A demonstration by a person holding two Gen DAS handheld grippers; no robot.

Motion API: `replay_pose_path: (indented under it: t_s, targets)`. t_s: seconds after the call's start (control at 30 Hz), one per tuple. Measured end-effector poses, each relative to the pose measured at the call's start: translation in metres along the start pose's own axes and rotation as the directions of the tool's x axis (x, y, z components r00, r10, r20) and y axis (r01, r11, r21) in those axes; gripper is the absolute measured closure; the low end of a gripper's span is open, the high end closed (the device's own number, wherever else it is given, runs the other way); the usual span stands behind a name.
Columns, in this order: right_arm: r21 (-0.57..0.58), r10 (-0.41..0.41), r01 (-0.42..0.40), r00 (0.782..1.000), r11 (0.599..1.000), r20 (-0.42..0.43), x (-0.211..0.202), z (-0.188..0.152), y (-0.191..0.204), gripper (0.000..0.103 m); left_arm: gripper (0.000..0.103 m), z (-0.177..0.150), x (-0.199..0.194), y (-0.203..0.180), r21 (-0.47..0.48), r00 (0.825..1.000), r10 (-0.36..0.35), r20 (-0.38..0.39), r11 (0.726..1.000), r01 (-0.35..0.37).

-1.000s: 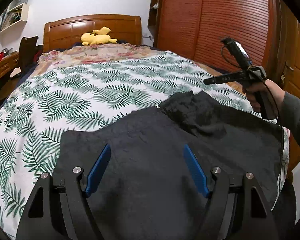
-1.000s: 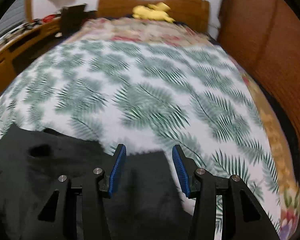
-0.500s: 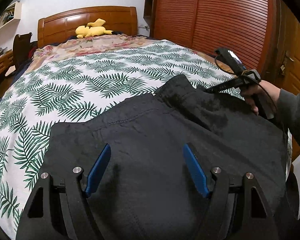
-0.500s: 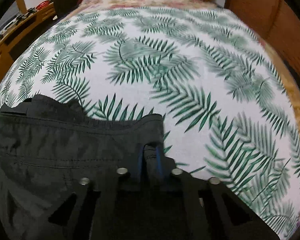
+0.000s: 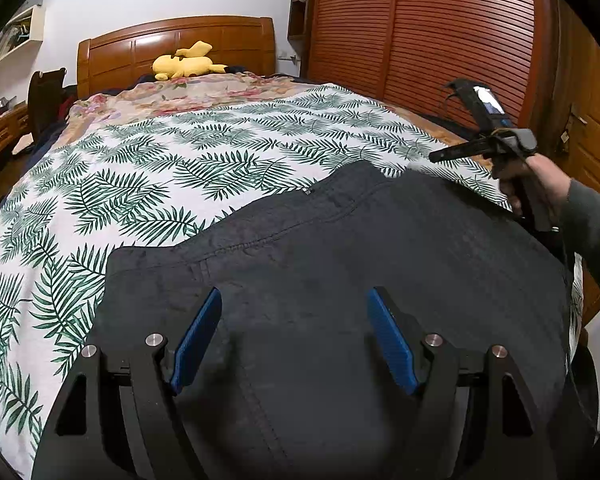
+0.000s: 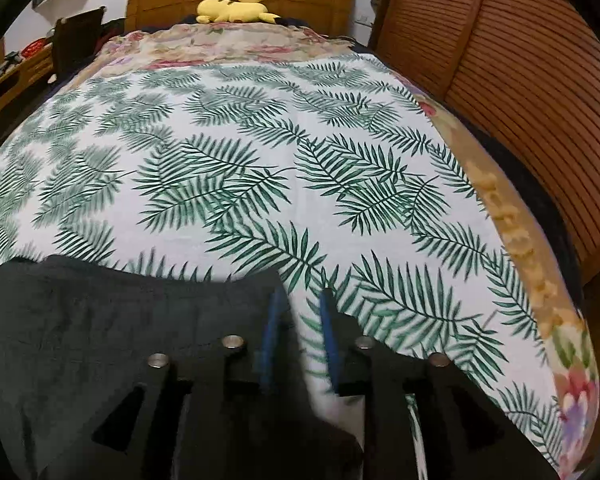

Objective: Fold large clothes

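Note:
A large black garment (image 5: 340,264) lies flat on the near end of the bed, its seamed upper edge toward the headboard. My left gripper (image 5: 294,316) hovers open over its middle, blue pads wide apart, holding nothing. My right gripper (image 6: 300,308) is at the garment's far right corner (image 6: 140,320); its blue pads stand a little apart with only the bedspread showing between them. In the left wrist view the right gripper (image 5: 440,156) hangs just above that corner.
The bed has a white spread with green palm leaves (image 6: 260,160) and a floral blanket (image 5: 180,96) near the wooden headboard (image 5: 180,44). A yellow plush toy (image 5: 186,65) lies there. Slatted wooden wardrobe doors (image 5: 420,40) stand to the right, a desk (image 5: 0,132) to the left.
The right gripper closed on the folded-over corner, pulled it out flat to the right, then opened a little and lifted off. The left gripper stayed open over the garment.

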State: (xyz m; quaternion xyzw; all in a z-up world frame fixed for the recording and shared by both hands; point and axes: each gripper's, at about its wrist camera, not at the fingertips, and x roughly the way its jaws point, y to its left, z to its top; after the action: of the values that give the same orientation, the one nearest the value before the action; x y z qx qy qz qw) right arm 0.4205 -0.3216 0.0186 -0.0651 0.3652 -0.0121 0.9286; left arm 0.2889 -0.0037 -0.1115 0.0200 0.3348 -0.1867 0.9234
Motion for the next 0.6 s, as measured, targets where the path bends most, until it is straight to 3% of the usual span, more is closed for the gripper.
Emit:
replay_pose_path:
  t_s: [0.2,0.4,0.6]
  targets:
    - [-0.088,0.092,-0.091,0.996,0.992,0.006,-0.057,-0.038,0.012,0.057,0.027,0.0,-0.008,-0.004,0.017,1.0,-0.001,0.021,1.0,0.0]
    - [-0.13,0.151,-0.15,0.988,0.98,0.004,-0.11,-0.093,0.013,0.057,0.027,0.0,-0.015,-0.013,0.031,0.999,0.002,0.032,1.0,-0.003]
    - [-0.148,0.158,-0.16,0.987,0.976,-0.029,-0.145,-0.147,-0.005,0.057,0.027,-0.001,-0.028,-0.024,0.042,0.998,-0.003,0.069,0.999,0.0]
